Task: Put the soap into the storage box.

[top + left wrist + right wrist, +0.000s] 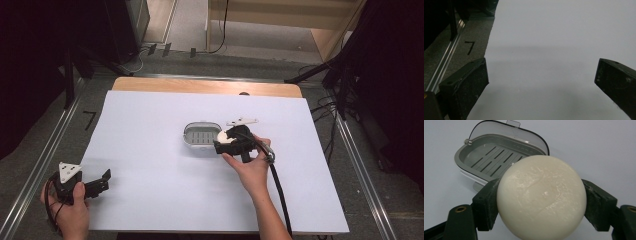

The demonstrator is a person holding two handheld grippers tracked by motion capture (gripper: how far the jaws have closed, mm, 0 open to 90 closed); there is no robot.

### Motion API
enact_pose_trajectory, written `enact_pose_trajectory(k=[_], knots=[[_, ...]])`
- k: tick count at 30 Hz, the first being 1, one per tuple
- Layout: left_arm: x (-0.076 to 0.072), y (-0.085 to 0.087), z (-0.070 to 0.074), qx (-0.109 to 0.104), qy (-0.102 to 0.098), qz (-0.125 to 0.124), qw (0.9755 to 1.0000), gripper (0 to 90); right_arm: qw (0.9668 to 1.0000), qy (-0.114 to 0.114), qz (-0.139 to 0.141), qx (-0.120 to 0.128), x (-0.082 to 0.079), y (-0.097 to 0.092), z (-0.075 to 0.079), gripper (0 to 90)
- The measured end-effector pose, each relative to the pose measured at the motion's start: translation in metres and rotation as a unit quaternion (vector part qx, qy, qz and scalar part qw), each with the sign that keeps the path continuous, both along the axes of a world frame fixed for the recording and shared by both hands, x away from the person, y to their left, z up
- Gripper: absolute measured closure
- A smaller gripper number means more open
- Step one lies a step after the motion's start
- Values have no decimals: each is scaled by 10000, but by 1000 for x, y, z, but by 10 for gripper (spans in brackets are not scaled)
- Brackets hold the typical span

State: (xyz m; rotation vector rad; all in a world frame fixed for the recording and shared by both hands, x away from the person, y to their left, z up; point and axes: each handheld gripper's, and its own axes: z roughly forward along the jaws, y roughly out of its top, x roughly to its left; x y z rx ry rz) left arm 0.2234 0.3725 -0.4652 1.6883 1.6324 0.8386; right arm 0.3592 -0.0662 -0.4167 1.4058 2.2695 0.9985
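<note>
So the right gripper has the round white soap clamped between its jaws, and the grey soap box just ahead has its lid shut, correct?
Not quite: the lid is open. The right gripper view shows the soap box with its clear lid raised and the slotted tray bare. The right gripper does have the round white soap clamped.

A white-covered table (165, 200) carries an open grey soap box (200, 136) near its middle.

Soap and soap dish
Round cream-white soap bar (541, 197) clamped, at 4 o'clock from open grey slotted plastic soap dish (491, 160).
</note>
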Motion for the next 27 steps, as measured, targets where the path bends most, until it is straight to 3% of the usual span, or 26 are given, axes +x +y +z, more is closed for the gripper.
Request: enact_pose_trajectory(k=[27], knots=[[0, 0, 0, 15, 13, -20, 10000, 0, 9998, 29, 172, 74, 23, 41, 6, 247]])
